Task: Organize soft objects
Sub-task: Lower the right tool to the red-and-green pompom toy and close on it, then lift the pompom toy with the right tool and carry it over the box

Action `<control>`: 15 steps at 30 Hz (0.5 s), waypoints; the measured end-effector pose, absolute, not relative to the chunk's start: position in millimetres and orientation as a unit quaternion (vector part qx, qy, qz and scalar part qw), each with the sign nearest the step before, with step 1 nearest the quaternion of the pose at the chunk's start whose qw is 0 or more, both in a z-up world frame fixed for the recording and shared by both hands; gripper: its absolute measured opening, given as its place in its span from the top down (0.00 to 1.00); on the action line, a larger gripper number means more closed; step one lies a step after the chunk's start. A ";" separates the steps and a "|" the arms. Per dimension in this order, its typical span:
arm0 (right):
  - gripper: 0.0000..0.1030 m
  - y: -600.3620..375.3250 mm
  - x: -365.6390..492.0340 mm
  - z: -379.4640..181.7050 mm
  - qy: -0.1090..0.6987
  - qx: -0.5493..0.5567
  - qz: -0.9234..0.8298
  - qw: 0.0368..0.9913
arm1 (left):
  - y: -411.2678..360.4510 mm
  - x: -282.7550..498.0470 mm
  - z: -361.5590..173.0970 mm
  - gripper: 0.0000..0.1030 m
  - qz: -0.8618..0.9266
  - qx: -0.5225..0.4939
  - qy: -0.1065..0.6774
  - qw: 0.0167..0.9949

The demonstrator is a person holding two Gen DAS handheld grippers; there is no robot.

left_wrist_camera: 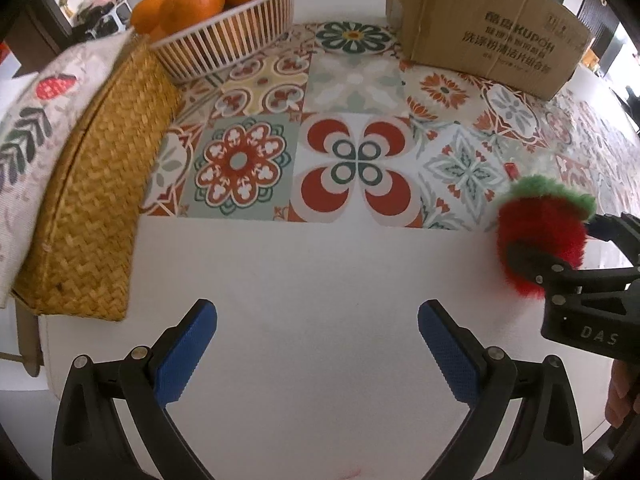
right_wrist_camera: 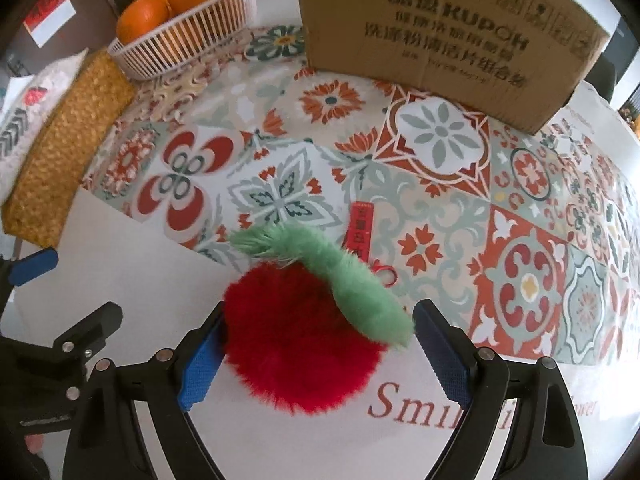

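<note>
A fluffy red strawberry toy (right_wrist_camera: 296,344) with a green fur top (right_wrist_camera: 360,292) and a red tag (right_wrist_camera: 362,228) lies at the near edge of the patterned mat (right_wrist_camera: 440,184). My right gripper (right_wrist_camera: 320,312) stands open and straddles the toy. Its left pad brushes the fur, and its right pad is a little clear of it. In the left wrist view the toy (left_wrist_camera: 536,224) shows at the right, between the right gripper's fingers (left_wrist_camera: 524,258). My left gripper (left_wrist_camera: 317,320) is open over bare white table with nothing between its pads. A woven straw basket (left_wrist_camera: 92,200) sits at the left.
A printed cushion (left_wrist_camera: 32,132) leans behind the straw basket. A white basket of oranges (left_wrist_camera: 232,40) stands at the back left and a cardboard box (left_wrist_camera: 480,28) at the back right. The white table (left_wrist_camera: 312,264) shows between mat and grippers.
</note>
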State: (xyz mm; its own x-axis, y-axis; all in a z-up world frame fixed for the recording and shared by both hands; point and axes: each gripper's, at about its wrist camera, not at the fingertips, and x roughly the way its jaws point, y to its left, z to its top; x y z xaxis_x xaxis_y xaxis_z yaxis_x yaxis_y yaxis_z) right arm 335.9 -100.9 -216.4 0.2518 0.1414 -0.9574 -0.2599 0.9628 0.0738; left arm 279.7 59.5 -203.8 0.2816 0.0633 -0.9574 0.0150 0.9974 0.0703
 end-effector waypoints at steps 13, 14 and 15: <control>0.49 -99.7 343.1 -223.1 0.582 -0.040 0.140 0.800 | 55.2 290.9 -214.5 0.00 0.009 0.035 0.605 0.795; 0.51 -100.4 342.5 -222.5 0.582 -0.039 0.140 0.800 | 54.6 291.4 -214.3 0.00 0.008 0.035 0.605 0.795; 0.53 -101.2 342.1 -222.1 0.582 -0.035 0.142 0.800 | 53.7 292.1 -214.0 0.00 0.007 0.036 0.604 0.796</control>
State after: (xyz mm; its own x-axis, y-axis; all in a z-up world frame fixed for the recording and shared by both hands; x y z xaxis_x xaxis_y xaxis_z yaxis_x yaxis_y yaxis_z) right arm 342.1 -101.2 -222.1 0.2823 0.1864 -0.9410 -0.2689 0.9570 0.1089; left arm 292.1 53.7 -214.0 0.2705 0.0547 -0.9612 0.0320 0.9973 0.0657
